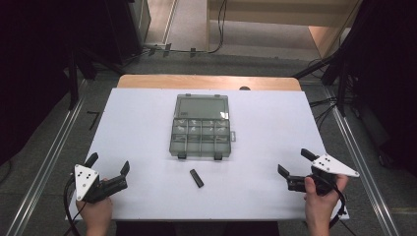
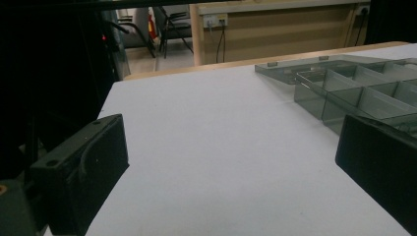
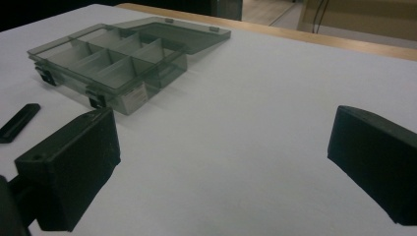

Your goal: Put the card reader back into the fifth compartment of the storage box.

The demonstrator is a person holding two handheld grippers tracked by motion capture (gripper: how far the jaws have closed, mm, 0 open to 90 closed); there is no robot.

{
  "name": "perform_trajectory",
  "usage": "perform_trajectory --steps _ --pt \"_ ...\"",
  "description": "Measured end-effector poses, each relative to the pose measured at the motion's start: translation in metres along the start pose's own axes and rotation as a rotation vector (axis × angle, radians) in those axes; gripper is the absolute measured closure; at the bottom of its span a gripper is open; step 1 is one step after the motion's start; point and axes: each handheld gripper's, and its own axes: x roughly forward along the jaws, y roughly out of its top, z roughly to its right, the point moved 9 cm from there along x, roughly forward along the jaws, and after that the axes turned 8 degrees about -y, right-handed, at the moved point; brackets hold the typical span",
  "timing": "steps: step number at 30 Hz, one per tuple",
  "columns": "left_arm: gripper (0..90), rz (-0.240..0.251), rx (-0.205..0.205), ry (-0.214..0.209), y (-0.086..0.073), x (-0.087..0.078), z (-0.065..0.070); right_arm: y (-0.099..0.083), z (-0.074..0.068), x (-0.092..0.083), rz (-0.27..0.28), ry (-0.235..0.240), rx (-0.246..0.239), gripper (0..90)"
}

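A grey see-through compartment box (image 1: 200, 132) lies open in the middle of the white table, its lid (image 1: 202, 107) folded flat toward the far side. It also shows in the left gripper view (image 2: 359, 91) and the right gripper view (image 3: 110, 59). A small flat black bar (image 1: 196, 178) lies on the table just in front of the box, seen too at the left edge of the right gripper view (image 3: 18, 122). My left gripper (image 1: 108, 164) rests at the near left corner, open and holding nothing. My right gripper (image 1: 295, 162) sits at the near right, open and holding nothing.
The white board (image 1: 147, 123) covers a wooden table whose far edge (image 1: 206, 81) shows behind it. Metal rails (image 1: 49, 162) run along both sides on the floor. Dark equipment and cables (image 1: 339, 98) stand beyond the right side.
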Motion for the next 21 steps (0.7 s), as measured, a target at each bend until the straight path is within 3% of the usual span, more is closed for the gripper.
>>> perform_trajectory --steps 15,21 --pt "0.0 0.001 -0.003 -0.001 0.000 0.000 0.000 0.020 -0.037 0.015 -0.030 0.087 -0.063 0.0" --pt "0.0 0.001 -0.002 0.001 0.000 0.000 0.000 0.027 -0.055 0.023 -0.050 0.147 -0.082 0.0"
